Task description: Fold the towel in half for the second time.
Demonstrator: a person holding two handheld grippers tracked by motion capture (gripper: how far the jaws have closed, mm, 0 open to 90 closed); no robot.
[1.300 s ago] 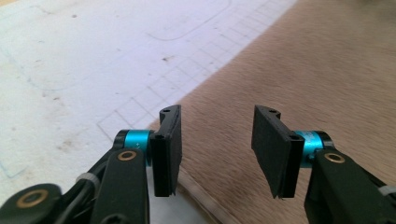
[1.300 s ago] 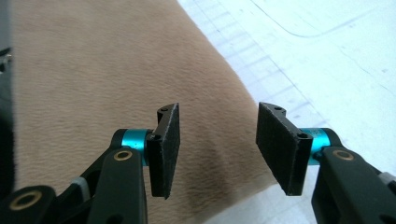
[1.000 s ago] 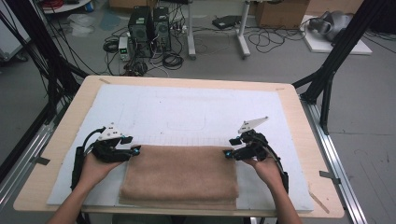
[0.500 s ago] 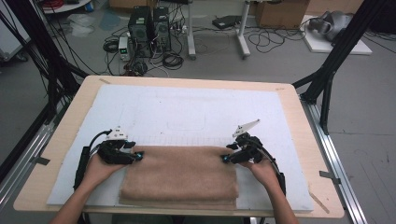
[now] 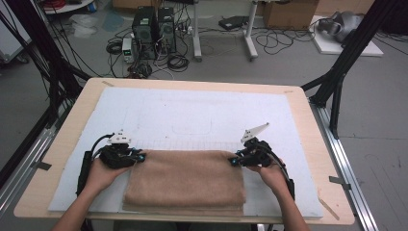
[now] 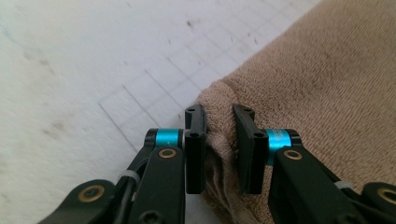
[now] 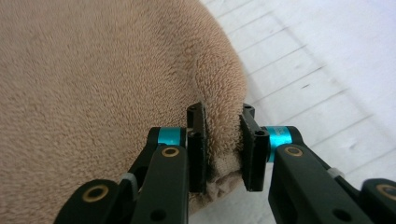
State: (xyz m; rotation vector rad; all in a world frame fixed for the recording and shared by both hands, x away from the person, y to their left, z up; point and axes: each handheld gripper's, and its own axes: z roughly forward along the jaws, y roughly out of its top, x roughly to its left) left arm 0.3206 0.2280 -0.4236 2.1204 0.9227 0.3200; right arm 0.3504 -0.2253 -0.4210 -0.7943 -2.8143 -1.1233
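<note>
the table (image 5: 308, 120) carries a white mat (image 5: 202, 115), with the folded tan towel (image 5: 185, 180) at its near edge. the left gripper (image 5: 141, 157) and right gripper (image 5: 233, 161) each pinch a far towel corner between nearly closed jaws.

Both forearms come in from the near edge, angled slightly inward. The left hand (image 5: 102, 174) holds the left hand-held gripper (image 5: 139, 158) low, pointing right, its jaws pinched together with a narrow gap. The right hand (image 5: 270, 174) holds the right hand-held gripper (image 5: 234, 161) low, pointing left, its jaws likewise pinched.
</note>
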